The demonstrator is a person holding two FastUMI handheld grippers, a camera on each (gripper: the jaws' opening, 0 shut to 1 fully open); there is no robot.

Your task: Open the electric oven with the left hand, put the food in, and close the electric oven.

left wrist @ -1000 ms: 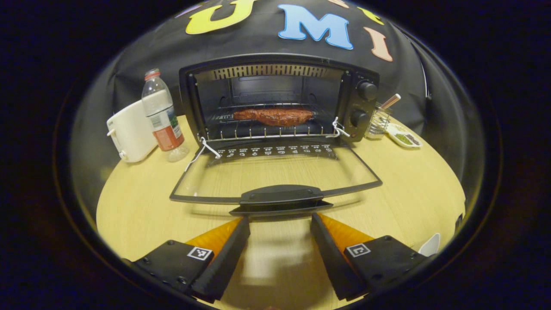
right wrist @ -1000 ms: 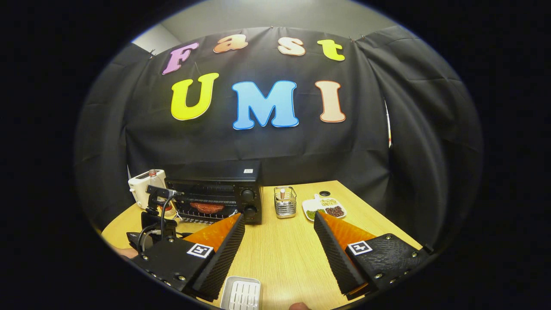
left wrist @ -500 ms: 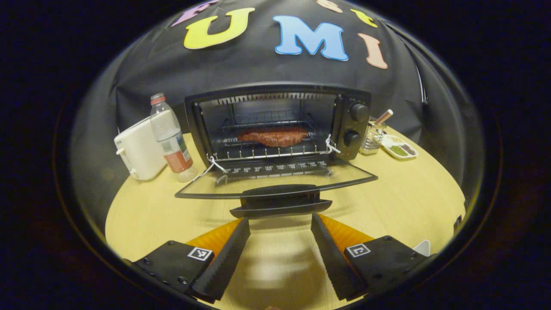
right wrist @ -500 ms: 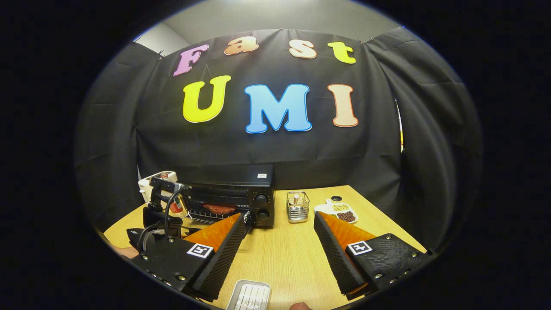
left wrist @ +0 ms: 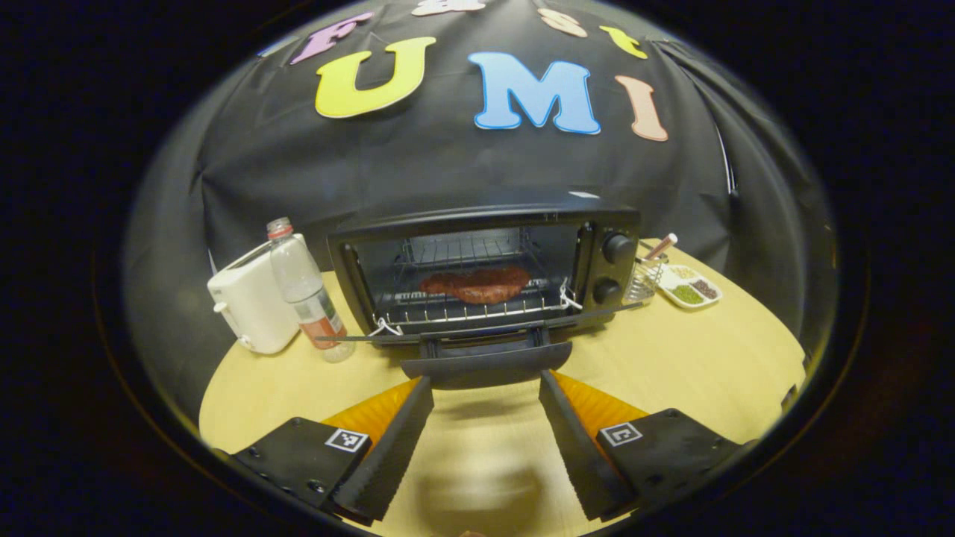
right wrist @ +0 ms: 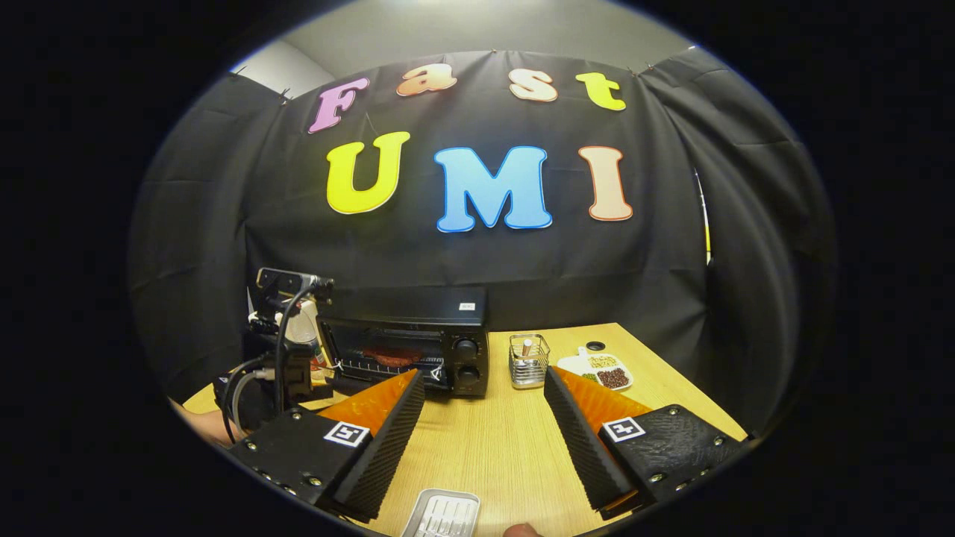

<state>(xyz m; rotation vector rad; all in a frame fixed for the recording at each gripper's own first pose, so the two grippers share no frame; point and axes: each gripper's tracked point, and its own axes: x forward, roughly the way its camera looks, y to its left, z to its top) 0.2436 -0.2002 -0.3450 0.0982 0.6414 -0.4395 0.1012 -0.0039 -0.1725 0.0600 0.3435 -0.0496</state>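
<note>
In the left gripper view I see my left gripper [left wrist: 485, 388] with its jaws spread wide, just below and in front of the door handle [left wrist: 486, 363] of the electric oven [left wrist: 485, 272]. I cannot tell whether the fingers touch the handle. The door [left wrist: 477, 333] is hinged down and seen nearly edge-on, about level. The food [left wrist: 476, 284], a brown slab of meat, lies on the wire rack [left wrist: 470, 307] inside the oven cavity.

Left of the oven stand a plastic bottle [left wrist: 304, 287] and, just behind it, a white toaster [left wrist: 250, 302]. To the oven's right are a small wire basket [left wrist: 643, 277] and a white dish [left wrist: 690, 286] with compartments.

In the right gripper view my right gripper [right wrist: 483, 418] hangs over the wooden table [right wrist: 500, 440], jaws spread and holding nothing, well apart from the oven. A small white ridged tray [right wrist: 445, 514] lies on the table near its fingers. At the left, the left gripper's body and cables [right wrist: 272, 358] are in front of the oven.
</note>
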